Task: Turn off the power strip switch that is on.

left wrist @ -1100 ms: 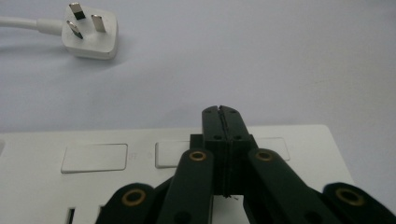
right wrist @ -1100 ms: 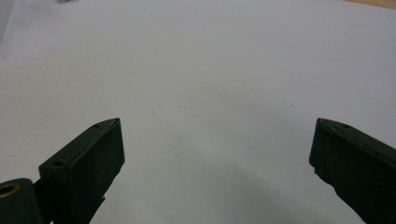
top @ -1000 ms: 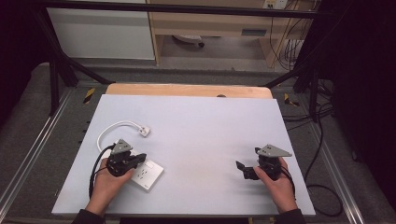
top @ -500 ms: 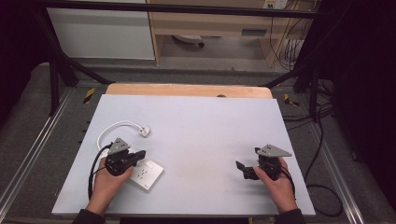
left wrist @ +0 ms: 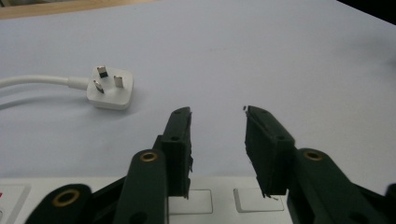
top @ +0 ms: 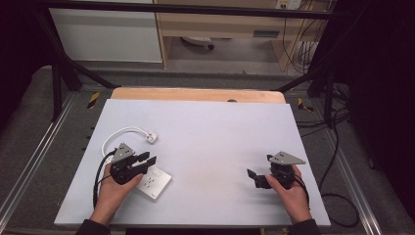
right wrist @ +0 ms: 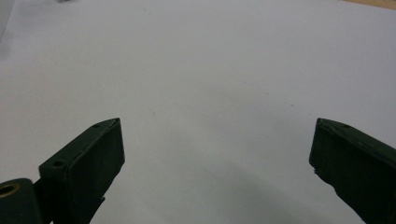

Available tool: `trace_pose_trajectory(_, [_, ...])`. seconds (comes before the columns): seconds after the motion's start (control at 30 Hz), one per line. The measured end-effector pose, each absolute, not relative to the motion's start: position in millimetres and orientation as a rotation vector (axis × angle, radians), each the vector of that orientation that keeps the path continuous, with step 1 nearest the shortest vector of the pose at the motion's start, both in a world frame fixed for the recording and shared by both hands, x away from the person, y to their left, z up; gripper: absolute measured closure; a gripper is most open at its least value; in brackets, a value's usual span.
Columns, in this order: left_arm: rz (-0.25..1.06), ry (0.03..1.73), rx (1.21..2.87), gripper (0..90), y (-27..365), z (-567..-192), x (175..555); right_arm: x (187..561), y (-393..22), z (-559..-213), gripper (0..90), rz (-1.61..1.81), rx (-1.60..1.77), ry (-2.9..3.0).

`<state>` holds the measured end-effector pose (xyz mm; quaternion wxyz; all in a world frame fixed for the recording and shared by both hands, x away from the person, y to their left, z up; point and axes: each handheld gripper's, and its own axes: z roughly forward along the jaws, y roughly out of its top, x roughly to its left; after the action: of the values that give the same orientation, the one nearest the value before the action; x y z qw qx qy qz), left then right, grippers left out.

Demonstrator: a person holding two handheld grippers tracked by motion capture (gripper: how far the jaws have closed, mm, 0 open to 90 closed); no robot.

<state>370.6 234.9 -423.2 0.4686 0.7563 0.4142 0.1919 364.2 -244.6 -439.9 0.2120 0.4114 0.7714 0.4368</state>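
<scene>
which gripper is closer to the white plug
Left. The left gripper hovers over the white power strip, with the white plug just beyond its open jaws. The right gripper sits far across the table, also open.

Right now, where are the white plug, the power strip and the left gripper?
white plug [left wrist: 109,88], left gripper view, on its body below the pins.
power strip [top: 155,183], high view, on its top face.
left gripper [left wrist: 218,149], left gripper view, midway between its fingertips.

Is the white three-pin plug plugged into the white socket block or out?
Out. The white three-pin plug lies pins-up on the pale table, apart from the white socket block.
</scene>
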Motion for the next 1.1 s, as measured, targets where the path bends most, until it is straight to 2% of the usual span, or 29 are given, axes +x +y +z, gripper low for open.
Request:
trace_pose_trajectory(0.5, [0.467, 1.037, 1.828, 35.2, 230.9, -421.9, 372.4, 364.3, -244.3, -440.0, 3.8, 1.213, 1.143, 2.144])
trace_pose_trajectory(0.73, [0.492, 1.07, 1.792, 14.1, 229.7, -420.6, 373.6, 364.5, -244.4, -440.1, 3.8, 1.213, 1.143, 2.144])
trace_pose_trajectory(0.87, [0.486, 1.083, 1.783, 6.8, 228.5, -420.3, 374.1, 364.5, -244.5, -440.1, 3.7, 1.213, 1.143, 2.144])
trace_pose_trajectory(1.1, [0.507, 1.063, 1.731, 6.2, 230.9, -416.4, 372.5, 364.5, -244.5, -440.1, 3.7, 1.213, 1.143, 2.144])
